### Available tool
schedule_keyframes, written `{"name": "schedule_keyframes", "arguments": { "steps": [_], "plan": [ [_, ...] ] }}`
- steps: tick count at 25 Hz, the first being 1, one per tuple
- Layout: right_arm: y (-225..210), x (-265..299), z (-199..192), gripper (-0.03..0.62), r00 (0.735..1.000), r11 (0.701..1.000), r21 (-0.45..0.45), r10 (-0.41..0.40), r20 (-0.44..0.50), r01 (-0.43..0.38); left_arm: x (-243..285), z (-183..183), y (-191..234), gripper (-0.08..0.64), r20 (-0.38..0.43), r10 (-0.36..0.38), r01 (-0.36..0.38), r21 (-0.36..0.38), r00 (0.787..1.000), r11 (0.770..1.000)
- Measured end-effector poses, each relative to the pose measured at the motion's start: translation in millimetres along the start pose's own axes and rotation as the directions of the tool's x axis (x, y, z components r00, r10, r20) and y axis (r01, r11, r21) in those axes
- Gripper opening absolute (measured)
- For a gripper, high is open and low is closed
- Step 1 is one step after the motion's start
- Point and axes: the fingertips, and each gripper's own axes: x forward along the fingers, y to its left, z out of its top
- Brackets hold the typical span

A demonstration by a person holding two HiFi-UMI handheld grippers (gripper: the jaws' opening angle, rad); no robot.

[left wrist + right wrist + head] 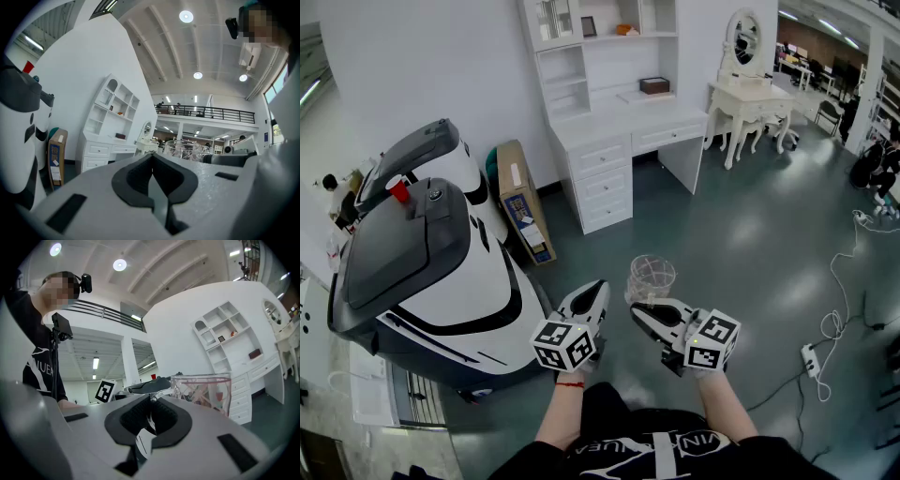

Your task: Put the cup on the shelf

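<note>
We see the right gripper (645,307) with its jaws closed on the handle (163,391) of the clear cup (652,277). The cup is held in mid-air, well apart from the white shelf (609,56). The pinched part of the handle is hidden between the jaws. The left gripper (596,292) has its jaws together, with nothing between them.

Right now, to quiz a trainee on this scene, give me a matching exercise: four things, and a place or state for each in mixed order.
1 cup
2 left gripper
3 cardboard box
4 dark box

a on the floor by the desk
b shut, empty
c on the desk's shelf
d held by the right gripper

Pairs: 1-d, 2-b, 3-a, 4-c
</note>
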Motion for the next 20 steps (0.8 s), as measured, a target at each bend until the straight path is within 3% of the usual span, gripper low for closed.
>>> {"name": "schedule_keyframes", "arguments": {
  "steps": [5,20],
  "plan": [
    [-41.6,14.8,1.4,0.008,1.000,1.000,0.001,0.000,-0.003,0.000,38.0,3.9,29.4,0.008,0.008,0.012,-0.012,-0.025,1.000,1.000],
    [-214.5,102.3,46.2,0.008,0.992,0.992,-0.004,-0.123,-0.016,0.123,207.1,42.2,131.4,0.008,-0.064,-0.125,0.125,-0.004,0.990,0.992]
  ]
}}
